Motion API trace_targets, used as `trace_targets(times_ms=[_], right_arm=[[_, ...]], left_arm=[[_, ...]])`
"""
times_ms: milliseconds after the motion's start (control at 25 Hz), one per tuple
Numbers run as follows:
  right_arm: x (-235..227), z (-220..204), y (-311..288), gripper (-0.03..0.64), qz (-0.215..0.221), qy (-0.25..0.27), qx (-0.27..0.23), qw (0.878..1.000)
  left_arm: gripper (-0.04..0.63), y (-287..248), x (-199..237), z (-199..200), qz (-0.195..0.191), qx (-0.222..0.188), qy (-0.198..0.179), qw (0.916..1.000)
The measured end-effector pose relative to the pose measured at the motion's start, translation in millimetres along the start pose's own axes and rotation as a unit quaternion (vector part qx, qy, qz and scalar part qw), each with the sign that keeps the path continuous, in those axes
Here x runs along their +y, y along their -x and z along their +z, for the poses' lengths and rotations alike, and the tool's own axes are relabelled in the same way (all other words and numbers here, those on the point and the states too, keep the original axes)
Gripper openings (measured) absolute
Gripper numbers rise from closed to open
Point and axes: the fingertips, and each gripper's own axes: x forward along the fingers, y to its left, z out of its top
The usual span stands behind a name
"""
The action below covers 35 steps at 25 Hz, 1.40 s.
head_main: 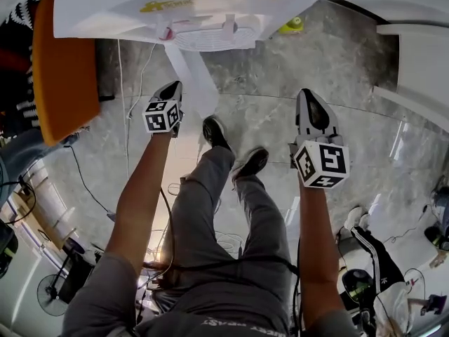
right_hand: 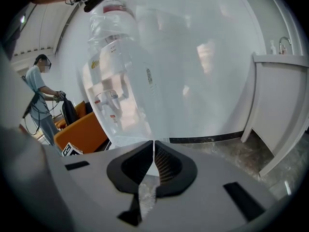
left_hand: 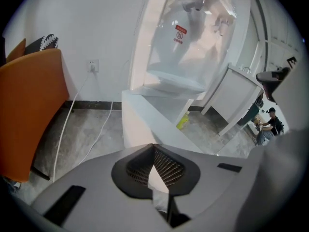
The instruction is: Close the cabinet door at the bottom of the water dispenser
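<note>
The white water dispenser (head_main: 189,5) stands at the top of the head view, its red and white taps facing me. Its bottom cabinet door (head_main: 196,79) hangs open, a white panel jutting out over the marble floor. My left gripper (head_main: 172,88) is shut and empty, just left of the door's outer end. In the left gripper view the door (left_hand: 145,115) stands edge-on right ahead of the left gripper (left_hand: 153,146); contact cannot be told. My right gripper (head_main: 306,93) hangs shut and empty to the door's right, well apart from it. The right gripper (right_hand: 153,141) faces the dispenser (right_hand: 145,81).
An orange chair (head_main: 63,69) stands left of the dispenser, with white cables (left_hand: 72,115) running down the wall beside it. A white counter (head_main: 414,69) stands at the right. A yellow-green object (head_main: 291,25) lies by the dispenser's base. My feet (head_main: 231,149) stand between the grippers. Other people (right_hand: 41,95) are nearby.
</note>
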Motion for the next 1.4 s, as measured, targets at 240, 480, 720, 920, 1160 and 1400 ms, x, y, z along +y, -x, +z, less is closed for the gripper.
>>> trace_targets(times_ms=[240,480,720,920,1160,1400], right_arm=[[-14.7,-0.7,-2.5,0.031,-0.012,-0.012,0.006,1.000],[-35.9,-4.0,1.4,0.031,-0.028,-0.020,0.013,0.999],[-52.1,-3.2,1.5,0.031,-0.047,-0.024,0.015,0.999],[-58.1,-4.8,-3.7,0.031,-0.058,-0.029,0.016,0.998],[-50.1,0.1,-5.6,0.031,-0.059,-0.029,0.016,0.998],[-36.2,27.6,1.8,0.031,-0.049,-0.027,0.002,0.998]], left_arm=[[0.015,-24.4,-37.8,20.0,-0.026,-0.021,-0.016,0.9993],[0.015,-53.1,-68.2,49.3,-0.033,-0.046,-0.028,0.9980],[0.015,-81.4,-81.1,79.5,-0.026,-0.068,-0.050,0.9961],[0.017,-98.0,-84.7,102.0,-0.016,-0.090,-0.055,0.9943],[0.017,-101.8,-84.9,106.9,-0.020,-0.088,-0.039,0.9951],[0.016,-69.3,-106.7,95.3,-0.040,-0.070,-0.070,0.9943]])
